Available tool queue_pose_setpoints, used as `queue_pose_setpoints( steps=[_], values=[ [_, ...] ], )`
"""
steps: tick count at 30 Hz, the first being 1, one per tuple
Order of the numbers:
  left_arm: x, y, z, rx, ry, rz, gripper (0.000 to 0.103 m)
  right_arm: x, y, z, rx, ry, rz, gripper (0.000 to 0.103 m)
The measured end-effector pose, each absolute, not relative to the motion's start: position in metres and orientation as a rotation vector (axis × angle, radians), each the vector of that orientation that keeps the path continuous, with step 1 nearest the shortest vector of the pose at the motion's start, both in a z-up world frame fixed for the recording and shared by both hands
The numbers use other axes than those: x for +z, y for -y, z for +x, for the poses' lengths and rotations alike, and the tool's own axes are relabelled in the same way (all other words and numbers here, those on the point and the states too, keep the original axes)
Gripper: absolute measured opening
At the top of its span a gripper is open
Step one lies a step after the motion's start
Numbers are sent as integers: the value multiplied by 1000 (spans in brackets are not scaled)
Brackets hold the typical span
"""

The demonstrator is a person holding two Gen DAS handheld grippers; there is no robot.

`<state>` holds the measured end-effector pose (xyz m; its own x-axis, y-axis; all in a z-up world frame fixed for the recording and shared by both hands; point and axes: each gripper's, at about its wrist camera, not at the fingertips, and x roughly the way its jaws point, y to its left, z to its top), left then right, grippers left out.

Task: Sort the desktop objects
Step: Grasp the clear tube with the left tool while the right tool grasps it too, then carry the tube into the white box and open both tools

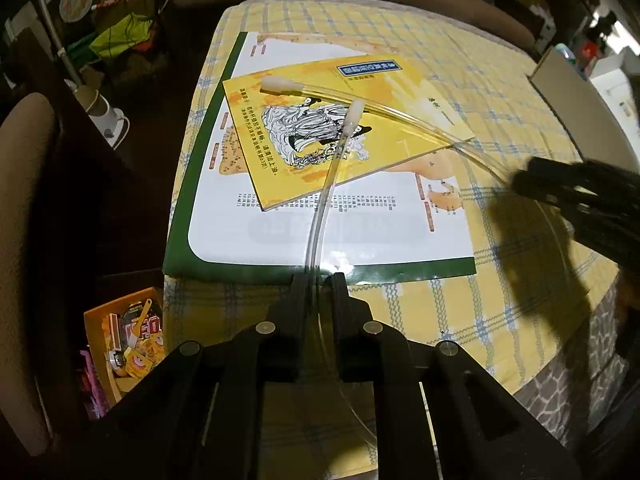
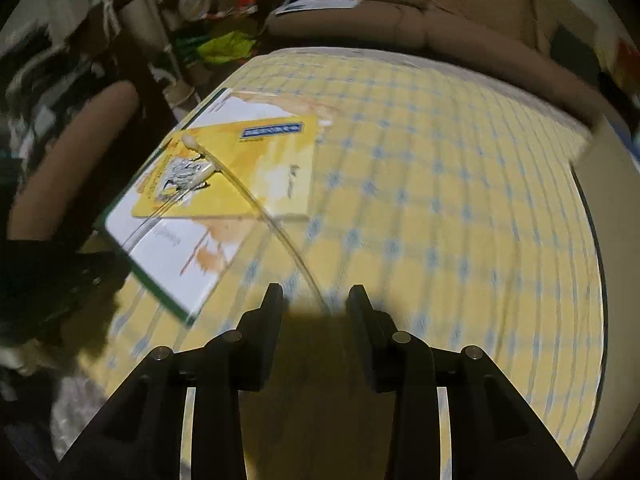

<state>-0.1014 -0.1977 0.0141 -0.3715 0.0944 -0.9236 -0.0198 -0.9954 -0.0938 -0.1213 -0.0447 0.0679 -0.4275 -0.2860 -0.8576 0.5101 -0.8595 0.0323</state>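
While my left tool (image 1: 319, 280) pinches the clear tube (image 1: 320, 208) over the yellow booklet (image 1: 320, 120), my right tool (image 2: 316, 300) hangs spread above the tabletop (image 2: 440, 200).

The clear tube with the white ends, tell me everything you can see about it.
The clear tube looks like thin, flexible plastic, bent into a long loop, each end capped by a white tapered tip. Both tips lie on the yellow booklet. One run passes between the left claw fingers, nearly shut around it; the other curves toward the right claw.
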Motion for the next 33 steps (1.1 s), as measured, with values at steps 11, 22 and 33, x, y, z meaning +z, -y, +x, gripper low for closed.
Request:
queue_pose_setpoints(
  steps=[11, 22, 33],
  values=[
    [15, 201, -103, 2503, 158, -1698, 6, 46, 57, -126, -2237, -369, 1291, 11],
    [45, 197, -96, 2505, 306, -1555, 6, 98, 24, -97, -2274, -109, 1197, 9],
    [133, 135, -87, 2434, 479, -1281, 6, 186, -73, -66, -2404, 125, 1069, 9]
  ],
)
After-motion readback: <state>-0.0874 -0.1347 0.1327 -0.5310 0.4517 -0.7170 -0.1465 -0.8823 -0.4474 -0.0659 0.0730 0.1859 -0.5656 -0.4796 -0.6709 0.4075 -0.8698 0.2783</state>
